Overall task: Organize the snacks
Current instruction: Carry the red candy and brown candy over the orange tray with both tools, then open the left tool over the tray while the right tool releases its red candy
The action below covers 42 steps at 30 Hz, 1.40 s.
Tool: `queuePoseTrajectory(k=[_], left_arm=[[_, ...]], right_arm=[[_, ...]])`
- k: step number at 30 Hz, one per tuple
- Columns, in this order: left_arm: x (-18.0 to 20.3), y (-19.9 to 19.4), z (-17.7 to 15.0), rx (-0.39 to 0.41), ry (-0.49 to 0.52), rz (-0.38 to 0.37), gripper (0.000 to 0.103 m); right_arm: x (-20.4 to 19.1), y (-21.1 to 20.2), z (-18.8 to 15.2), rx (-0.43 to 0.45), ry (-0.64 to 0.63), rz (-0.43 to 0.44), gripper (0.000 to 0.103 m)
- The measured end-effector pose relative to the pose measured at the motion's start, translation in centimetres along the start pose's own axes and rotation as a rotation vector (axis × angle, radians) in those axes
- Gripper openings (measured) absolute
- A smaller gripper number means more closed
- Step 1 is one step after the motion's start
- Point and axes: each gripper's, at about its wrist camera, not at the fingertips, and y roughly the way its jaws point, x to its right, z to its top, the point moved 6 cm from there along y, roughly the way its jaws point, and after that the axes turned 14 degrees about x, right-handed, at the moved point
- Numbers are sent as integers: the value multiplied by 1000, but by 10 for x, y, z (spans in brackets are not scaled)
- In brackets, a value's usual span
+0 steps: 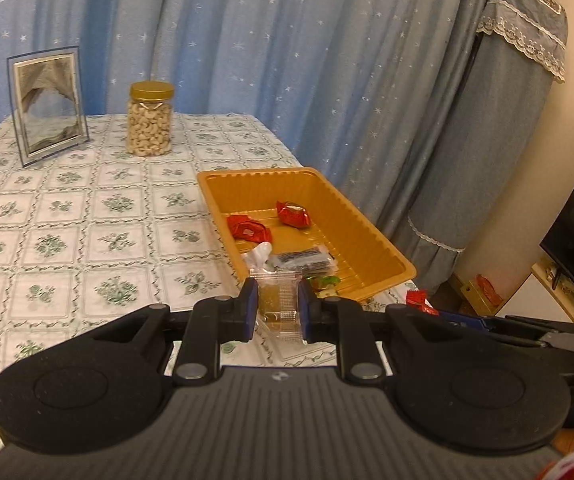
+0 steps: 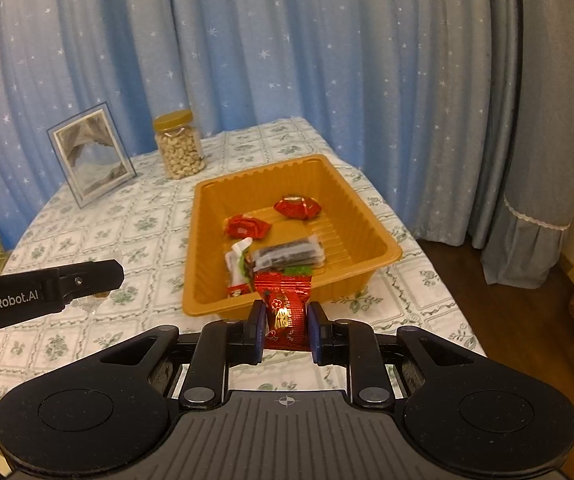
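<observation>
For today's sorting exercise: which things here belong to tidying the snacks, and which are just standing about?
Part of the job:
- orange tray
- red sweets in it
- clear packet in left gripper
- red packet in right gripper

Just standing about:
- cashew jar
- picture frame
- curtain

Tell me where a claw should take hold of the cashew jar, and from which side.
Grip the cashew jar around its clear body just under the gold lid, coming level from the near, open side. It stands upright, and the picture frame sits on its left. Both claws look full now, so I'd free one first.
</observation>
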Motion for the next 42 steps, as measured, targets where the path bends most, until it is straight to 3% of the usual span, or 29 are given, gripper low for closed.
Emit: queuePoseTrajectory(k=[18,34,35,38,42], left_arm=[[5,84,1,-51,32,-38,18],[2,137,0,-74,49,-48,19],[1,138,1,-73,49,-47,21],[-5,138,0,-70,44,-33,45],[-21,131,-1,-67,10,-2,45]], right_arm=[[27,70,35,14,11,-4,22],[41,111,41,0,19,-24,22],[42,112,40,-1,20,-25,22],[44,112,40,-4,25,-27,22],[46,111,38,-8,33,-29,22]])
